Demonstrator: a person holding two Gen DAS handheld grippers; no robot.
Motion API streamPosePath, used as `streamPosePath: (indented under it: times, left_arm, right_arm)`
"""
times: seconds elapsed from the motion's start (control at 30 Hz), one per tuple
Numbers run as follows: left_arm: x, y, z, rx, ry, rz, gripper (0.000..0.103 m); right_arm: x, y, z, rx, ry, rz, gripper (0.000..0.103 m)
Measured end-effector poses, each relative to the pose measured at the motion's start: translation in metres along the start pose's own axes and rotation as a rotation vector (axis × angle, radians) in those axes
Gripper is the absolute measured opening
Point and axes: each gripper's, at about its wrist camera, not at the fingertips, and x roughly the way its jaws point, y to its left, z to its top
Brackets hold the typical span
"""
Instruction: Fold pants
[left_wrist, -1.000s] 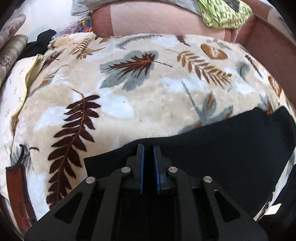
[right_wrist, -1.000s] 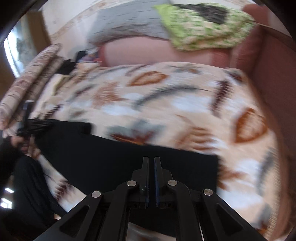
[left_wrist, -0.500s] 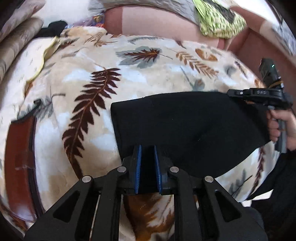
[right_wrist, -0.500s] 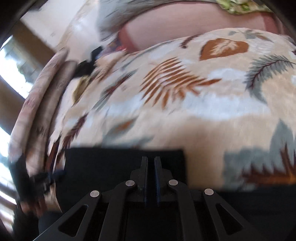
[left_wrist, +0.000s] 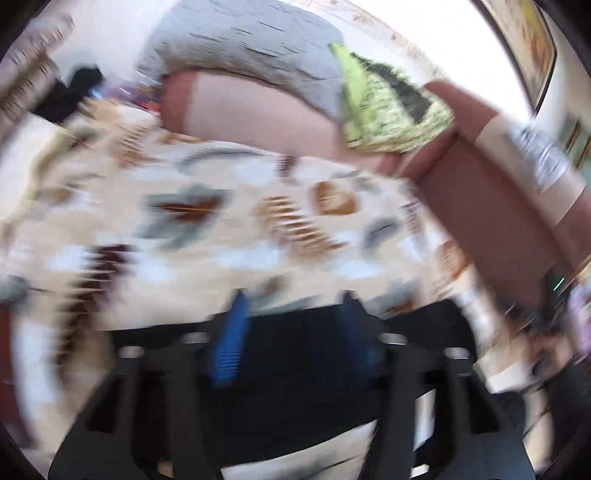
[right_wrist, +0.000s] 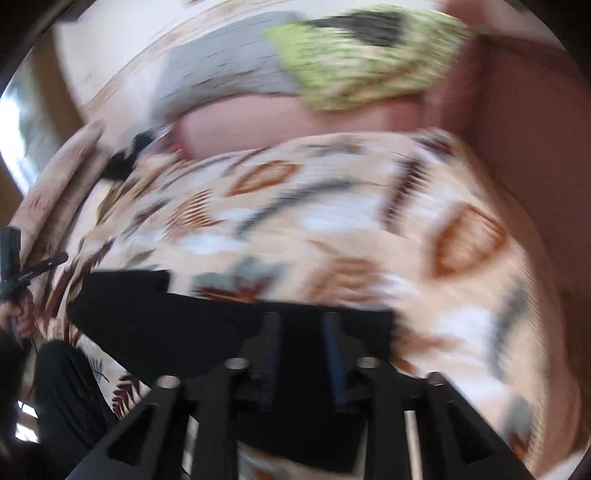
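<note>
The black pants lie folded flat on the leaf-print blanket near the front edge of the bed. Both views are motion-blurred. My left gripper hovers above the pants with its jaws opening; the blue pads stand wide apart and nothing is pinched between them. My right gripper is over the right end of the dark fabric, its jaws also opening with a clear gap and no cloth held. The left gripper shows at the left edge of the right wrist view, in a hand.
A pink bolster lies along the far side of the bed, with a grey cloth and a green patterned cloth draped on it. A reddish-brown sofa arm bounds the right. A dark garment sits far left.
Both grippers were shut on the black pants and have let go, their jaws now apart. The left gripper has risen away from the fabric; the right has swung sideways along the pants.
</note>
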Motion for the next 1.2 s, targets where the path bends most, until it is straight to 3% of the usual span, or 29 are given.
streamPosePath:
  times: [0.03,0.17,0.23,0.27,0.4,0.53,0.67,0.77,0.87,1.07,1.2]
  left_arm:
    - [0.022,-0.011,0.003,-0.051,0.037,-0.080,0.061]
    - [0.097,-0.017,-0.014,-0.234,0.177,-0.213,0.061]
    - [0.121,-0.012,-0.033,-0.291,0.214,-0.231,0.061]
    - [0.129,-0.009,-0.043,-0.297,0.226,-0.202,0.059]
    - [0.120,-0.015,-0.037,-0.237,0.184,-0.171,0.060]
    - [0.125,-0.009,-0.039,-0.234,0.179,-0.123,0.060]
    - [0.128,-0.010,-0.039,-0.223,0.180,-0.114,0.060]
    - [0.130,-0.010,-0.040,-0.225,0.182,-0.115,0.060]
    - [0.128,-0.009,-0.040,-0.228,0.176,-0.118,0.060]
    - [0.115,-0.005,-0.038,-0.227,0.085,-0.031,0.060]
    - [0.119,-0.001,-0.040,-0.216,0.079,0.048,0.060]
  right_arm:
    - [-0.009,-0.025,-0.006,0.081,-0.002,0.040,0.035]
    - [-0.002,-0.073,-0.028,0.333,0.010,0.261,0.035]
    - [0.012,-0.079,-0.033,0.408,0.016,0.333,0.035]
    - [0.023,-0.083,-0.036,0.453,0.023,0.348,0.035]
    - [0.048,-0.083,-0.036,0.497,0.052,0.350,0.035]
    - [0.051,-0.089,-0.036,0.442,0.085,0.236,0.035]
    - [0.055,-0.093,-0.044,0.449,0.083,0.302,0.035]
    - [0.059,-0.084,-0.042,0.385,0.095,0.318,0.035]
    - [0.061,-0.080,-0.036,0.349,0.079,0.303,0.007]
    - [0.060,-0.079,-0.014,0.317,-0.025,0.221,0.006]
    - [0.079,-0.088,-0.008,0.329,0.014,0.152,0.006]
